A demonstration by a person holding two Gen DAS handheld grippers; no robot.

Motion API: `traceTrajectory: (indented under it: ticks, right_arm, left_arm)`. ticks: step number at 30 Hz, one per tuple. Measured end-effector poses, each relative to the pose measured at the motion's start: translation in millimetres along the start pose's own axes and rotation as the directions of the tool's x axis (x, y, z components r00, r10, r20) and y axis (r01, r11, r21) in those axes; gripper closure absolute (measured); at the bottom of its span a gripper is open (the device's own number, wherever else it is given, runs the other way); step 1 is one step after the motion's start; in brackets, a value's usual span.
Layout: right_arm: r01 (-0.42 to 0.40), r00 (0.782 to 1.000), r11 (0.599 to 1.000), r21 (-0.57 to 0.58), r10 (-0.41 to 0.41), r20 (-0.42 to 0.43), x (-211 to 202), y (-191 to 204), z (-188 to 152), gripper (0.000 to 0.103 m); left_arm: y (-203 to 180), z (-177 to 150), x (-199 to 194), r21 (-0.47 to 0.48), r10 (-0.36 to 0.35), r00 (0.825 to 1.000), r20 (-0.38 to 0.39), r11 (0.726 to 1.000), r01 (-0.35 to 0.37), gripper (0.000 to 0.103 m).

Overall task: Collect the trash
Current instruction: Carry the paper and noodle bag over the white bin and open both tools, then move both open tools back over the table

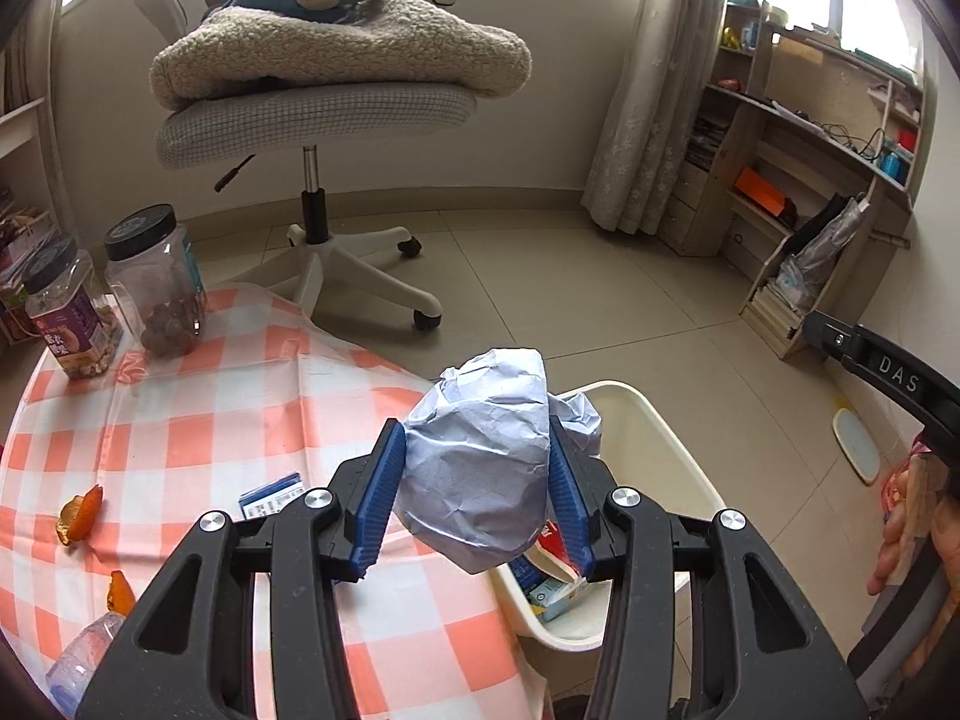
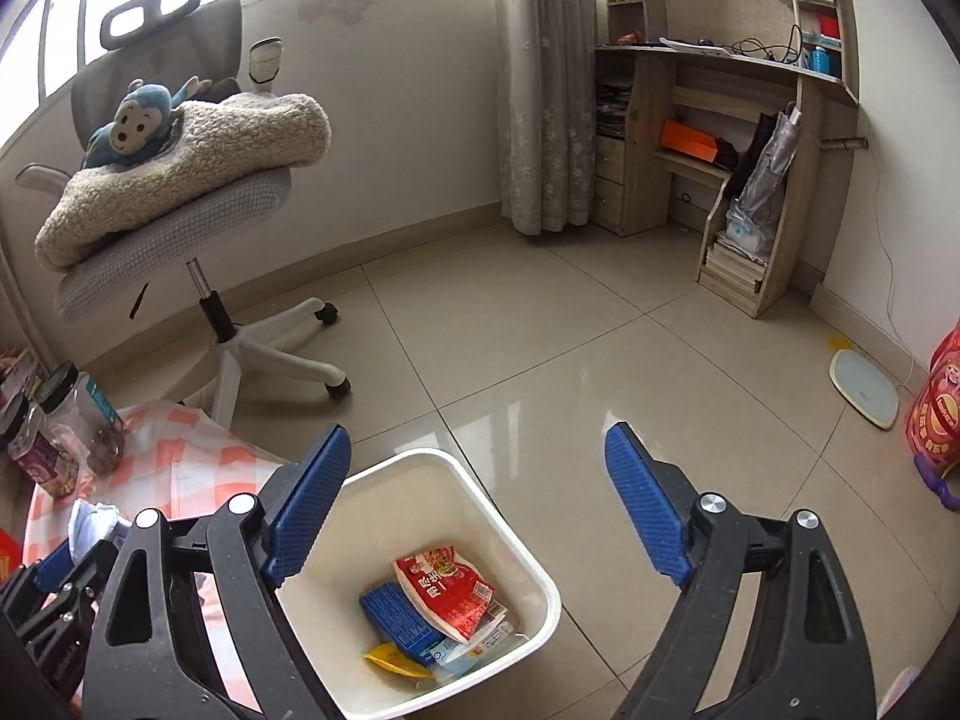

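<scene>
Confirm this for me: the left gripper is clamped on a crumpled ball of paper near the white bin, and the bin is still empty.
Not quite. The left gripper does clamp the crumpled paper ball by the white bin, but the bin is not empty: the right wrist view shows a red packet, a blue carton and a yellow wrapper inside.

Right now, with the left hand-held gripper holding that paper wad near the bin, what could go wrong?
1. The crumpled paper ball sits over the table edge, only partly above the white trash bin; released here, it might hit the rim or land on the checkered tablecloth.
2. The right hand-held gripper hangs open over the bin, so the left hand-held gripper could bump it.
3. Orange peels remain and may be missed.
</scene>
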State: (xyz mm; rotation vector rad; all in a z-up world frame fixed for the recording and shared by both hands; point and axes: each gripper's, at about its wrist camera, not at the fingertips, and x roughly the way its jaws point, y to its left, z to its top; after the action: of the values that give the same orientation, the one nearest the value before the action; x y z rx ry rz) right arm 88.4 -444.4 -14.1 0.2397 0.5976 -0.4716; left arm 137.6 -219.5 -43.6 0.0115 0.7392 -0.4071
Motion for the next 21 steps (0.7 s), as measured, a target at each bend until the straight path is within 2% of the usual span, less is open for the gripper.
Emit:
traceTrajectory:
  ticks: [2,6,8,10,15,21]
  right_arm:
    - [0.014,1.000,1.000,0.022,-0.014,0.009,-0.4,-9.8,3.5,0.015]
    - [0.037,0.999,0.998,0.055,-0.039,0.024,-2.2,-26.0,8.0,0.014]
    - [0.045,0.999,0.997,0.068,-0.047,0.023,-1.8,-32.1,8.3,0.013]
    - [0.050,0.998,0.996,0.072,-0.052,0.024,-1.9,-34.1,8.0,0.012]
    - [0.066,0.996,0.997,0.027,-0.067,0.065,-9.4,-22.4,4.0,0.007]
    - [0.055,0.993,0.997,-0.045,-0.050,0.107,-20.5,9.3,-5.5,0.007]
  left_arm:
    - [-14.0,3.4,7.8,0.001,-0.026,1.000,-0.016,1.000,0.026,0.057]
    - [-37.2,6.9,27.8,-0.014,-0.084,0.994,-0.068,0.996,0.083,0.054]
    - [-43.1,7.8,38.3,-0.026,-0.102,0.990,-0.100,0.995,0.100,0.046]
    - [-45.2,8.6,42.2,-0.035,-0.110,0.987,-0.116,0.994,0.107,0.045]
    - [-37.7,8.4,26.3,0.011,-0.057,0.996,-0.066,0.998,0.058,0.039]
    - [-5.9,13.4,1.0,0.003,0.046,0.999,0.011,0.999,-0.046,0.023]
